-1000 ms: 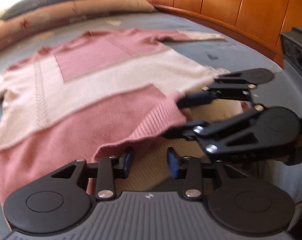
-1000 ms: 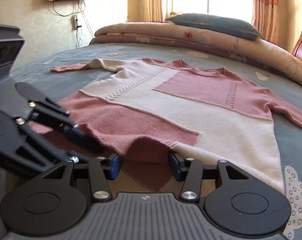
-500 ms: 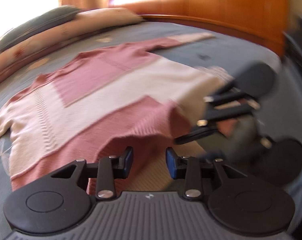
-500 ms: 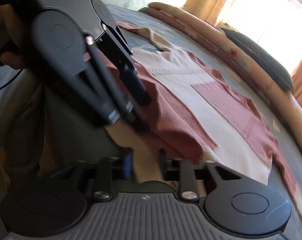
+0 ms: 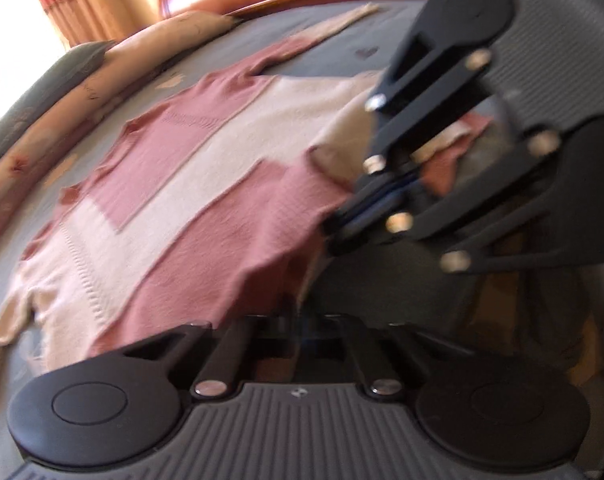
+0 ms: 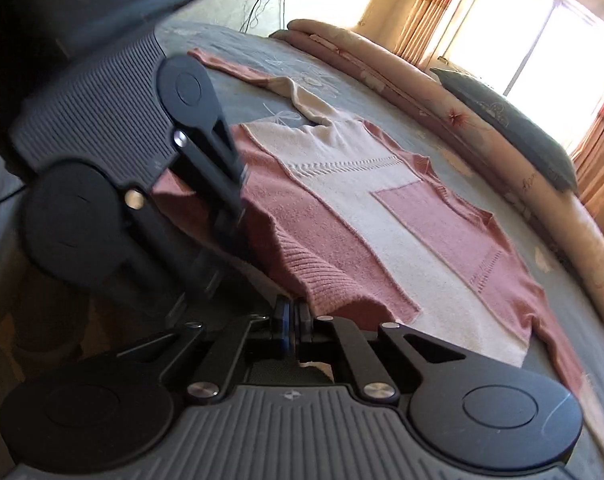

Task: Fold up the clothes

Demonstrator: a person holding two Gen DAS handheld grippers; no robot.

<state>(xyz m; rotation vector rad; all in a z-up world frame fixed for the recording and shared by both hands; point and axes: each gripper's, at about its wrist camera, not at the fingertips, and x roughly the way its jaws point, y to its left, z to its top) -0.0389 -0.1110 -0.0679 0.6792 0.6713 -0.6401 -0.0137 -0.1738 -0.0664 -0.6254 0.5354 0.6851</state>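
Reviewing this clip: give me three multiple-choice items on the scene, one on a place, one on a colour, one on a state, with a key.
1. Where does the sweater lie?
A. spread on the bed
B. on a chair
C. on the floor

2. What colours is the sweater?
A. blue and white
B. pink and cream
C. plain green

3. How is the right gripper?
A. wide open
B. out of view
C. shut on the sweater's hem

Key: 1 A, it lies flat on the grey bedspread; 2 B, pink and cream blocks; 3 C, its pads meet at the ribbed hem.
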